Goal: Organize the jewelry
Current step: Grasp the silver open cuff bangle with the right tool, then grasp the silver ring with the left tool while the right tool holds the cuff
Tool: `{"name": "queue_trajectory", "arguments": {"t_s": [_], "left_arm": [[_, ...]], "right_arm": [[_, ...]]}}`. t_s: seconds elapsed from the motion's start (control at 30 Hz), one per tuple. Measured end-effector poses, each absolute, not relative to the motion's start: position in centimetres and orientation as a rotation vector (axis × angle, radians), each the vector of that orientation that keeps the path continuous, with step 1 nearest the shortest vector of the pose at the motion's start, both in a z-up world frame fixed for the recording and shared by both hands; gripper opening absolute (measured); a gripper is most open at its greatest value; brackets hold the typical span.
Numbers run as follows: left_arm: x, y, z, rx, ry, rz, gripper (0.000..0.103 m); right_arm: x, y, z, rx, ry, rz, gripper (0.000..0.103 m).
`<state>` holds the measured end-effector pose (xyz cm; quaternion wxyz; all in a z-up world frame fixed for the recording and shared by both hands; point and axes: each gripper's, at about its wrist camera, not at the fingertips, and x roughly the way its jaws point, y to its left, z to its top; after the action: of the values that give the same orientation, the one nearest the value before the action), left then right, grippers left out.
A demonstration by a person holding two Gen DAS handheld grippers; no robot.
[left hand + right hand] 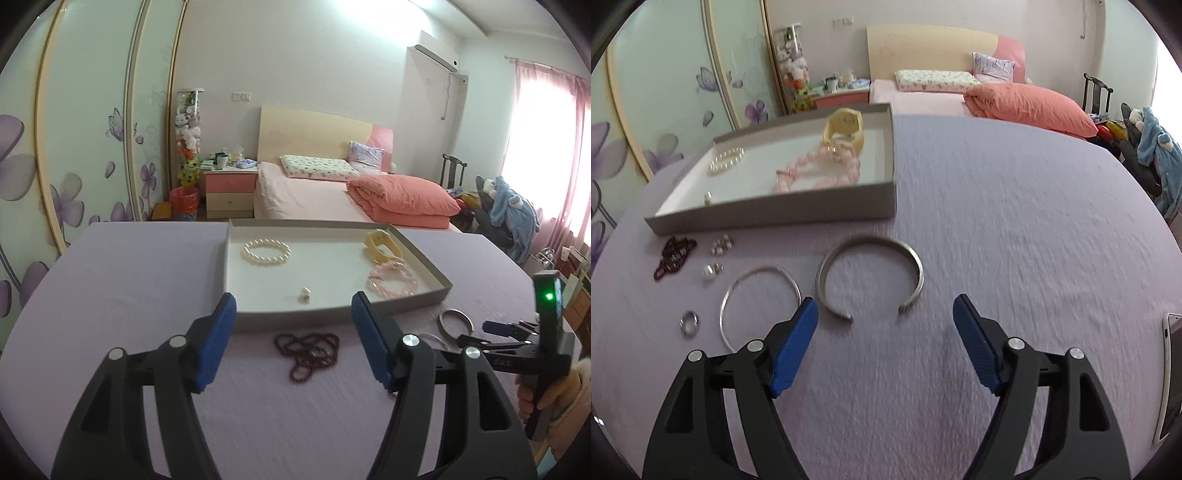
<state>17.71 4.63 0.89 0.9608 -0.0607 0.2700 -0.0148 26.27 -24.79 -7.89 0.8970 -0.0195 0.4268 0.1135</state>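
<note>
The left gripper, black-armed with blue ribbed pads, is seen released, its jaws spread wide with nothing clasped between them. Just beyond the pads, at twelve o'clock, a dark red beaded necklace lies bunched on the lilac tablecloth. The right gripper is likewise released, its jaws parted and empty. Directly ahead of it, at twelve o'clock, a thick grey metal open cuff bangle rests flat on the cloth, its gap turned toward the pads. At eleven o'clock, a thin silver wire bangle lies just beside the cuff, partly hidden by the left pad of the right gripper. At ten o'clock a small silver ring is found, and farther out a pearl earring and a small cluster of silver studs sit near the necklace. Beyond these, a shallow grey cardboard tray with a white floor stands on the cloth. Inside it, near to far in the right wrist view, a tiny pale trinket, a pink beaded bracelet, a white pearl bracelet and a wide cream-yellow cuff are held. At three o'clock, at the cloth's edge, a white phone is glimpsed. Farthest off, a pink bed with a coral folded quilt is seen
</note>
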Motion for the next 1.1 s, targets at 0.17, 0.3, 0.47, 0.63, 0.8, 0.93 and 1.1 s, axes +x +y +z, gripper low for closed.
{"name": "queue_trajectory", "arguments": {"t_s": [0.17, 0.3, 0.47, 0.63, 0.8, 0.93, 1.1], "left_arm": [[17.2, 3.9, 0.6, -0.119, 0.557, -0.053, 0.064], [16.8, 3.4, 0.2, -0.119, 0.563, -0.063, 0.065], [16.6, 3.0, -0.1, -0.117, 0.573, -0.076, 0.065], [16.4, 2.6, -0.4, -0.113, 0.583, -0.089, 0.065], [16.7, 1.9, -1.0, -0.107, 0.603, -0.107, 0.065], [16.8, 1.0, -1.7, -0.099, 0.629, -0.134, 0.067], [16.9, -1.2, -3.3, -0.064, 0.678, -0.176, 0.070]], "right_arm": [[26.5, -23.8, -8.4, -0.084, 0.908, 0.241, 0.080], [27.1, -23.6, -8.6, -0.096, 0.909, 0.245, 0.080], [28.2, -23.5, -8.6, -0.104, 0.906, 0.261, 0.080], [28.5, -23.3, -8.6, -0.115, 0.901, 0.285, 0.068], [28.0, -23.8, -8.5, -0.109, 0.894, 0.292, 0.067], [27.1, -24.9, -8.3, -0.059, 0.892, 0.274, 0.067], [26.1, -26.4, -7.5, 0.012, 0.864, 0.257, 0.067]]}}
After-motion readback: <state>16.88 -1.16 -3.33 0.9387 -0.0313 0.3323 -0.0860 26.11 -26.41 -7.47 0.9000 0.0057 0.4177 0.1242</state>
